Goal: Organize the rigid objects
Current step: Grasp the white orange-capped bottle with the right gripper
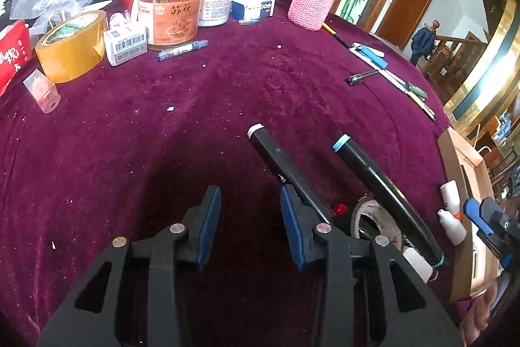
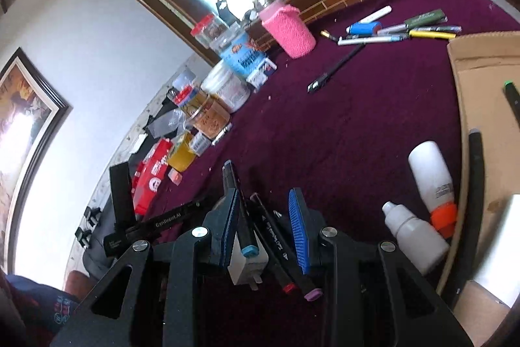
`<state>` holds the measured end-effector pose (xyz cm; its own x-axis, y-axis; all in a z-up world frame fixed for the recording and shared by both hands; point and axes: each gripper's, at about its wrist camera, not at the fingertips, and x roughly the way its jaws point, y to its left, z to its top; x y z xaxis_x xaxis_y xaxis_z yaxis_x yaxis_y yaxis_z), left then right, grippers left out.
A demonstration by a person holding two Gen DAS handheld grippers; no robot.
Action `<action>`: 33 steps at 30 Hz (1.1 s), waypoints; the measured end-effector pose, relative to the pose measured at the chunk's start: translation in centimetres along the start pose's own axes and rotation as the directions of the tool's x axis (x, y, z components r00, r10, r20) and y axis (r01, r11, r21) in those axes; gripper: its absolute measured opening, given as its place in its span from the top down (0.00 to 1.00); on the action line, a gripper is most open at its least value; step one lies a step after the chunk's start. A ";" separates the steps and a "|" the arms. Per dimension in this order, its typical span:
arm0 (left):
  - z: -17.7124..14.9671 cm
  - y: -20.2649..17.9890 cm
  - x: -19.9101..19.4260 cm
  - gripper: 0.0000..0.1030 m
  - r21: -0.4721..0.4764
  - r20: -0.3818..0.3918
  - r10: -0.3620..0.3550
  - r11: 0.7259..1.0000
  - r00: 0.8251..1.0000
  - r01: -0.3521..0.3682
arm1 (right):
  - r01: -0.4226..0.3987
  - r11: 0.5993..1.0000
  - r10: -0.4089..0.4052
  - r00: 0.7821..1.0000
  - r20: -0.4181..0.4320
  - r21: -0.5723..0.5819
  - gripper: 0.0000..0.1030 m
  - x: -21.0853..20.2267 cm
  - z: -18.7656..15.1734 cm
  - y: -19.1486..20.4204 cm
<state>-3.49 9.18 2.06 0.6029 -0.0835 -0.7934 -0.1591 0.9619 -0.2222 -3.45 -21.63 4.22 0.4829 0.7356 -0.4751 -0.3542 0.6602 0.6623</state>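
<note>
My fingers hung over the cluttered maroon bench, both pairs parted and gripping nothing.

In the left wrist view, my left fingers stood released over bare cloth; a white-capped marker ran just past the right pad, its long axis slanting from lower right to upper left, with a blue-capped marker alongside, a tape roll and jars upper left. In the right wrist view, my right fingers hovered unclenched above several markers pointing toward the frame bottom; two white bottles and a cardboard box lay right.
</note>
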 end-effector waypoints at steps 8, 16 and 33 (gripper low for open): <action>0.1 -0.5 -0.3 0.65 0.011 -0.017 -0.060 0.998 0.998 0.060 | 0.056 0.997 -0.051 0.995 0.086 -0.060 0.65 -1.8 0.4 1.3; -0.2 -1.3 0.0 0.65 0.030 -0.065 -0.110 0.993 0.992 0.112 | 0.112 0.993 -0.108 0.990 0.095 -0.038 0.65 -1.6 0.6 0.7; -0.4 -1.6 0.3 0.61 0.040 -0.070 -0.079 0.996 0.994 0.082 | 0.106 0.994 -0.102 0.991 0.088 -0.032 0.65 -1.4 0.5 0.4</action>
<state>-3.36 7.51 2.01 0.5576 -0.1769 -0.8110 -0.0777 0.9616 -0.2631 -3.86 -22.46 5.42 0.5856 0.6478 -0.4873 -0.3270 0.7388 0.5893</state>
